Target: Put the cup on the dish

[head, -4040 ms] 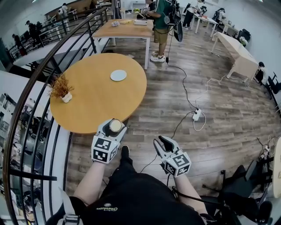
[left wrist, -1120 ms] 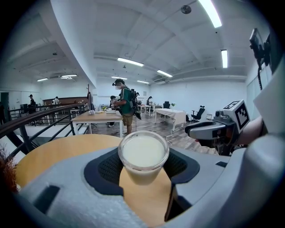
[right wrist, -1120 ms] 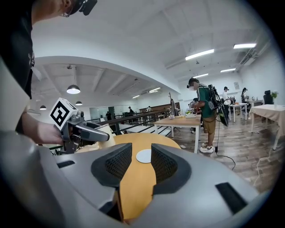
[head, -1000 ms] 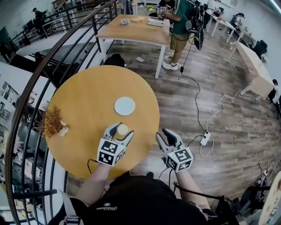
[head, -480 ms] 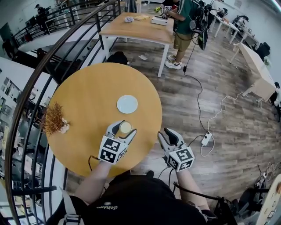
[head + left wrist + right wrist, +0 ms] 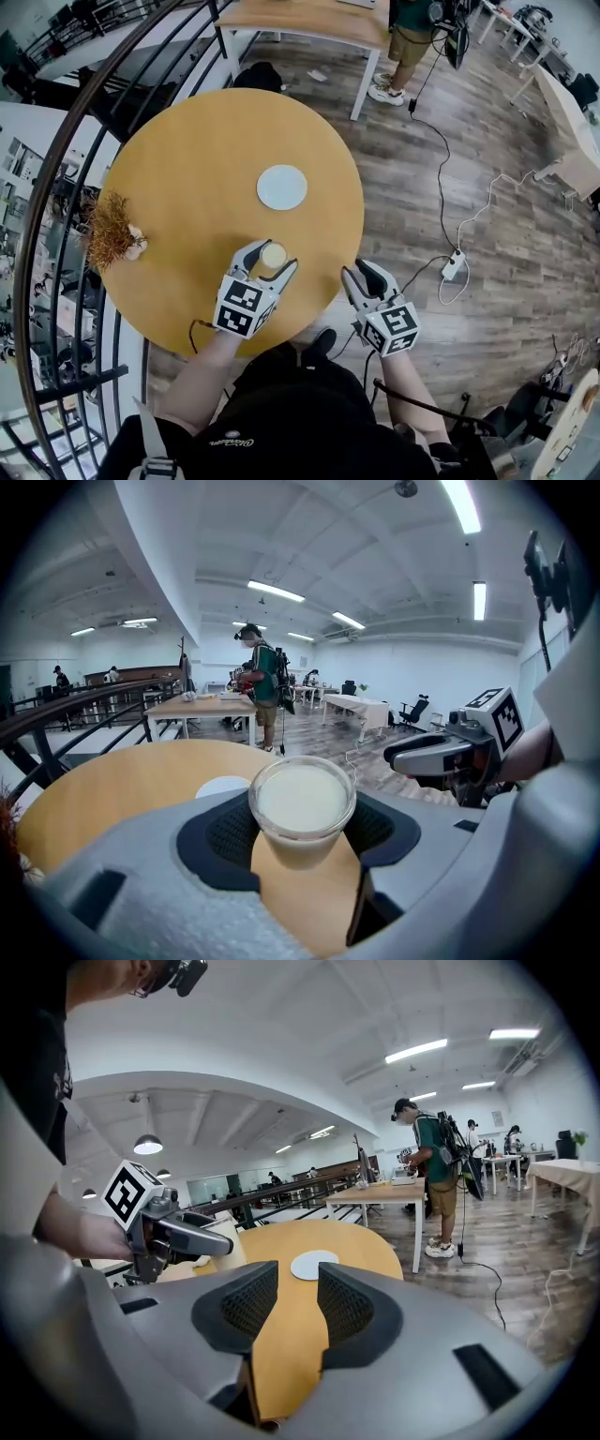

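Observation:
A small clear cup (image 6: 273, 255) of pale creamy liquid is held upright in my left gripper (image 6: 267, 256), whose pads are shut on its sides above the near part of the round wooden table (image 6: 187, 150). The left gripper view shows the cup (image 6: 302, 808) pressed between both pads, with the white dish (image 6: 222, 787) lying flat just beyond it. The dish (image 6: 281, 187) sits near the table's middle, a short way past the cup. My right gripper (image 6: 367, 273) hovers at the table's near right edge, open and holding nothing (image 6: 298, 1302); it faces the dish (image 6: 313, 1264).
A dried plant in a small pot (image 6: 112, 239) stands at the table's left edge. A dark metal railing (image 6: 56, 187) curves along the left. On the wood floor to the right lie a cable and power strip (image 6: 457, 265). A person (image 6: 412, 37) stands by a far table.
The left gripper has carried the cup from beyond the table's near edge to above the tabletop, still gripping it. The head view has tilted down. The right gripper keeps its place beside it.

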`<state>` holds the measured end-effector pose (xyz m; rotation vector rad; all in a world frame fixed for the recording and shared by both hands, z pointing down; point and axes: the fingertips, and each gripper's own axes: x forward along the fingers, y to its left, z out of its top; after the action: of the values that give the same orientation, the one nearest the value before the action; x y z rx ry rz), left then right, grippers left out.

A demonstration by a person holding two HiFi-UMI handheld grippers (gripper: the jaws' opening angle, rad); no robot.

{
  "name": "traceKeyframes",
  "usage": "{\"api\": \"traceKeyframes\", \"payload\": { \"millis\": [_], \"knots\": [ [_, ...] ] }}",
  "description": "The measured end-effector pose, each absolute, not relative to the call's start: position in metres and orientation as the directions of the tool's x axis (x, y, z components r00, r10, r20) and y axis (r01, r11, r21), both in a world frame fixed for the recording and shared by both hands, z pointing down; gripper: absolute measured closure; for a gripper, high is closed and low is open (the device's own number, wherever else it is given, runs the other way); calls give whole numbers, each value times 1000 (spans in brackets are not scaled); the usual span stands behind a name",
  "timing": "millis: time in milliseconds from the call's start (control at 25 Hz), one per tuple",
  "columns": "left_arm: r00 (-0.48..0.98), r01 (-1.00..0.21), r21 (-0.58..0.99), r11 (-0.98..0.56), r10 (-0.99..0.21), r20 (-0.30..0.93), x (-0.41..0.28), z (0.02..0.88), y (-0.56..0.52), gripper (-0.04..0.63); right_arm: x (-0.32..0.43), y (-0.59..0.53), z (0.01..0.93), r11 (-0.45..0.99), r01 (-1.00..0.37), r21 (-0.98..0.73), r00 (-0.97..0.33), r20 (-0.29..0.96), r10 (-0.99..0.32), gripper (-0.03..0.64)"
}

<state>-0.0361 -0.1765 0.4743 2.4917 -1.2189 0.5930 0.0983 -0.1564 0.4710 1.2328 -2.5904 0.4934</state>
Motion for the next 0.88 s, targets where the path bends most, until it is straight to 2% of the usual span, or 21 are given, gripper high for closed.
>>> {"api": "traceKeyframes", "payload": {
  "millis": [440,880],
  "knots": [
    [550,-801,141,-582,-621,558,-37,547,-202,329,85,-174,539,574,-780,-249,-620,434,-654,500],
    [499,-839,130,-529,-651,572,-61,574,-264,328,74,-187,558,581,-777,-244,-619,463,-634,500]
  ]
}}
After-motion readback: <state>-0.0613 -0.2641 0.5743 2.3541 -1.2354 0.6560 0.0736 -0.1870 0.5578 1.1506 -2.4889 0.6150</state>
